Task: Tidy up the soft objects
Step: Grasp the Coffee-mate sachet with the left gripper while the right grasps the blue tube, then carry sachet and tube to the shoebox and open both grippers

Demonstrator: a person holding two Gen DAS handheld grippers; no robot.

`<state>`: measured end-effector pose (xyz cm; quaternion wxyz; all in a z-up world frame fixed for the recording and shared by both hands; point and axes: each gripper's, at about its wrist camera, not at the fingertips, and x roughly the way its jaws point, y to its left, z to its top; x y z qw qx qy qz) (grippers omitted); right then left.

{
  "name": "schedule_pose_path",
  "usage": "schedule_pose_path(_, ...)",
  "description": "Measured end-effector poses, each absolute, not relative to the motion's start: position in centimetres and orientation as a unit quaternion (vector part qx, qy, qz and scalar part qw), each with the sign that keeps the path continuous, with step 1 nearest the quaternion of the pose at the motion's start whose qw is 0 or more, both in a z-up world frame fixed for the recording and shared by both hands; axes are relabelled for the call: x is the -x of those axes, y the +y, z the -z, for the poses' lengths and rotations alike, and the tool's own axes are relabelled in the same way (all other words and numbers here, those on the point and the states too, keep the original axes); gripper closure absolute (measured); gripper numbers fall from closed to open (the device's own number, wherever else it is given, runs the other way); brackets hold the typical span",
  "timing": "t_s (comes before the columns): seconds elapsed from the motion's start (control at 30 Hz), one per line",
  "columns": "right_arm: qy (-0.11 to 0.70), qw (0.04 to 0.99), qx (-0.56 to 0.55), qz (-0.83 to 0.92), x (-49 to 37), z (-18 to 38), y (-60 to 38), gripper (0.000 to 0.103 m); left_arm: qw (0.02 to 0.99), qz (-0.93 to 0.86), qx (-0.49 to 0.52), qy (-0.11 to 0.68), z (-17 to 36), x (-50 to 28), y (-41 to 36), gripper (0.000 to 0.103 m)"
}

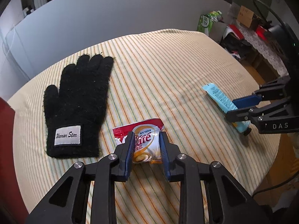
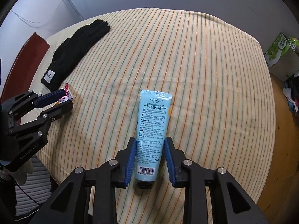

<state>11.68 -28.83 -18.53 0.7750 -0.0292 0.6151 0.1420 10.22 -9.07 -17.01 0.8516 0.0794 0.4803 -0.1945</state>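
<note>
A red and white creamer sachet (image 1: 142, 140) lies on the striped cloth (image 1: 168, 65), between the blue pads of my left gripper (image 1: 146, 137), which close on its sides. A black knit glove (image 1: 76, 102) lies flat to its left. A light blue hand cream tube (image 2: 152, 130) lies cap toward me between the pads of my right gripper (image 2: 150, 142), which touch its sides. In the left wrist view the tube (image 1: 219, 98) and right gripper (image 1: 233, 110) sit at the right. In the right wrist view the glove (image 2: 74, 54), sachet (image 2: 66, 95) and left gripper (image 2: 65, 99) sit at the left.
The round table's edge (image 1: 271, 158) curves close on the right. A green box (image 1: 205, 23) and clutter stand beyond the table at the far right. A red chair back (image 2: 22, 63) stands at the table's left. A grey wall lies behind.
</note>
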Motion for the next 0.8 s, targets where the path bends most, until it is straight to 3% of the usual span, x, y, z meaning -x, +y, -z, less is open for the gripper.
schedule_pose_path(0.13,0.61,0.779,0.033,-0.144,-11.6,18.1,-28.3,0.075,0.85,0.186,-0.079,0.486,17.5,-10.2,-8.7,0.061)
schedule_pose_path(0.33,0.61,0.778,0.035,-0.147,-11.2,17.9,-28.0,0.075,0.854,0.175,-0.083,0.483,17.8,-10.6,-8.6,0.059)
schedule_pose_path(0.4,0.608,0.779,0.035,-0.149,-11.4,17.9,-27.9,0.075,0.856,0.172,-0.08,0.48,17.8,-10.8,-8.5,0.063)
schedule_pose_path(0.53,0.604,0.781,0.034,-0.154,-11.2,17.4,-28.3,0.075,0.858,0.166,-0.059,0.483,17.5,-11.0,-7.5,0.082)
schedule_pose_path(0.8,0.597,0.787,0.018,-0.156,-10.4,16.0,-29.2,0.075,0.862,0.181,0.008,0.473,15.5,-10.2,-5.0,0.083)
